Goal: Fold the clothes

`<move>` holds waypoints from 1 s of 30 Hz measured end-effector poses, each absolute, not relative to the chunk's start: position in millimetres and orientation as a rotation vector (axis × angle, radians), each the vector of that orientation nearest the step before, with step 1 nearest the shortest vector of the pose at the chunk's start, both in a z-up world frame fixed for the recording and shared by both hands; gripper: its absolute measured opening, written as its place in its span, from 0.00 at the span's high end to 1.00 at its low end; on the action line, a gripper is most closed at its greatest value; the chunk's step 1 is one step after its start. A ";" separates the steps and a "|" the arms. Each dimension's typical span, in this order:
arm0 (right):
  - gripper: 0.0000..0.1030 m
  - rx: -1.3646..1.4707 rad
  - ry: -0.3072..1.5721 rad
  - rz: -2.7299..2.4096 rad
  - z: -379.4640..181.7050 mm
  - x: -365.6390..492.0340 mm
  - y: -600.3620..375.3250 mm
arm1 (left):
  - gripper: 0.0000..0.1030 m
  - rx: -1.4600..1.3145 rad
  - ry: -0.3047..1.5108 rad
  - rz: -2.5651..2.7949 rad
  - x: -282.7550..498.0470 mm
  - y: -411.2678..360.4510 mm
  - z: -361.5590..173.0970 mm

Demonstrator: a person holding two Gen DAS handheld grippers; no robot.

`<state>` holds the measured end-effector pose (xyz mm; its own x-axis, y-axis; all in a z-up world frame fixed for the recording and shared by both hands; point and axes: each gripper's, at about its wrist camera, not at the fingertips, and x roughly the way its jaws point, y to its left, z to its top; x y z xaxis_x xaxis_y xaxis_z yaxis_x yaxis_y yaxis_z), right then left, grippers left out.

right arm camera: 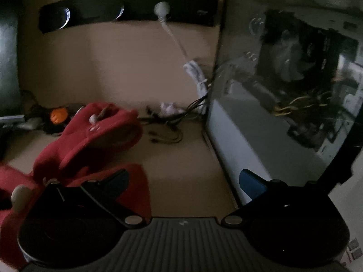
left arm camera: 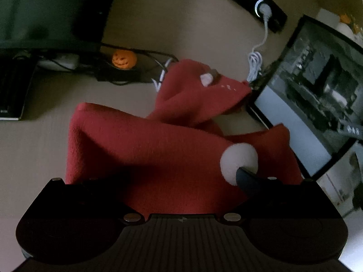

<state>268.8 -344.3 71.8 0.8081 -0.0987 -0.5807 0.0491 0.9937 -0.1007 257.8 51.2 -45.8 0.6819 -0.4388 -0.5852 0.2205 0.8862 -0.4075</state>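
Fleece garment (left arm camera: 127, 145) lies bunched on the desk (left arm camera: 181, 34) beside the computer case (right arm camera: 283, 90), draped over the left gripper (left arm camera: 181, 195), whose grip cannot be told, while the right gripper (right arm camera: 183, 183) stands wide open and empty, apparently positioned to take an edge.

1. Legible text, labels, brands, numbers — none in either view.
2. Small white stitched marks on the red fleece garment (left arm camera: 145, 145) — too blurred to read; it cannot be told whether they are lettering.

Both wrist views low, close, sharing red garment (left arm camera: 140, 140), desk (left arm camera: 34, 149)
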 end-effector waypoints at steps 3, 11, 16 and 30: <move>0.00 -0.083 0.626 -0.062 62.0 266.1 -335.7 | 0.00 -0.334 0.727 -0.369 257.2 52.8 -42.8; 0.00 -0.079 0.670 -0.001 22.6 248.9 -322.3 | 0.00 -0.304 0.650 -0.217 255.1 78.9 -17.5; 0.00 -0.117 0.627 0.039 20.3 252.3 -314.3 | 0.00 -0.303 0.654 -0.235 244.4 94.0 -7.7; 0.00 -0.138 0.634 0.059 8.5 302.6 -317.6 | 0.00 -0.190 0.735 -0.450 270.2 15.7 -7.1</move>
